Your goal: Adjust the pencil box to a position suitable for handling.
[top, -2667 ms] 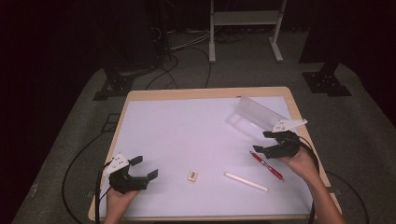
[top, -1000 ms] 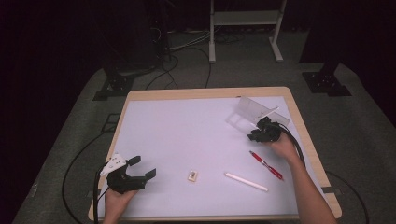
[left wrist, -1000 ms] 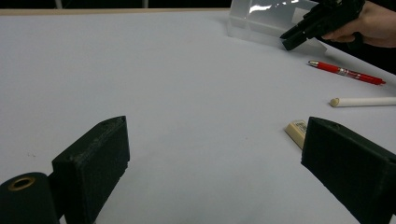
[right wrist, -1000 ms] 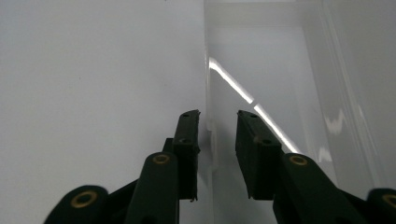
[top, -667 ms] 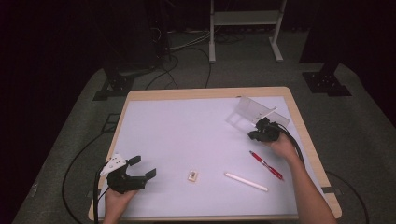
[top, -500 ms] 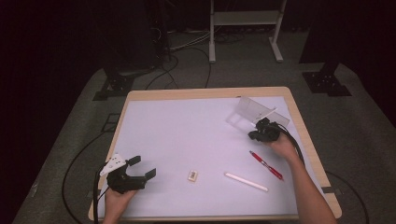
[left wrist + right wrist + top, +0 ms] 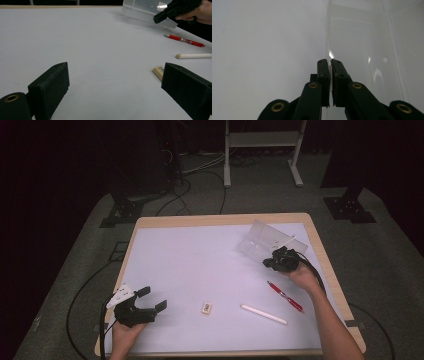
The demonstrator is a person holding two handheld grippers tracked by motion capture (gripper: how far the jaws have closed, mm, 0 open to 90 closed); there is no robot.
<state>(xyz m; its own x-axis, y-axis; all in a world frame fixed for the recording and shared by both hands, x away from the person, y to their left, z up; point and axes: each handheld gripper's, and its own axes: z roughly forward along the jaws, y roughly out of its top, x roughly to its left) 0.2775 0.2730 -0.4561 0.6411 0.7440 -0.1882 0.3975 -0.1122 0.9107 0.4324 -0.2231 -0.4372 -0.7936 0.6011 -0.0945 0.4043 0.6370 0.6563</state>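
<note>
The right gripper has its two black jaws pinched tight on the thin wall of the clear plastic box, which sits near the far right corner of the white worktop. The left gripper rests near the front left corner with its jaws wide apart and nothing between them. A red pen lies by the right edge, and a white stick and a small cream eraser lie near the front edge, all apart from the box.
</note>
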